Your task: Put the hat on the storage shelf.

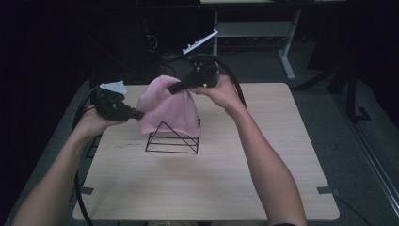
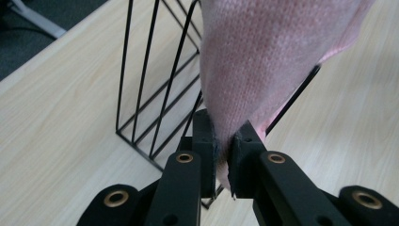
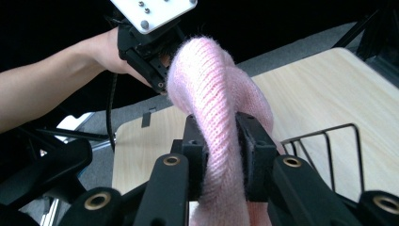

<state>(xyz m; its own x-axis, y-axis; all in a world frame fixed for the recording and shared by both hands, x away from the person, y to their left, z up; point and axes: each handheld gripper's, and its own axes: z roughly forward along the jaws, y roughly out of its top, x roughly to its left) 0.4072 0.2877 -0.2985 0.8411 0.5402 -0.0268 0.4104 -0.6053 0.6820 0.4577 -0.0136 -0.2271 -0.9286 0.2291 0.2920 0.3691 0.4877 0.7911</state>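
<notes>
Pink knit cloth (image 1: 167, 108) hangs over the black wire rack (image 1: 172, 138) near table (image 1: 211, 188) centre, its lower edge draped across the rack's peak. My left gripper (image 1: 137, 114) pinches the cloth's edge at about 9 o'clock — in the left gripper view the jaws are clamped tight on a thin fold of knit (image 2: 244, 80), wire rack (image 2: 155, 89) just behind it. My right gripper (image 1: 175, 88) grips the top at roughly 1 o'clock; the right gripper view shows the jaws pressed on a thick roll of the cloth (image 3: 216, 117), with the left gripper (image 3: 157, 80) beyond at 11 o'clock.

Step in hand, as I judge it: laying the cloth over the rack. Next move calls for lowering both hands evenly — keeping the cloth centred on the peak before letting go.
</notes>
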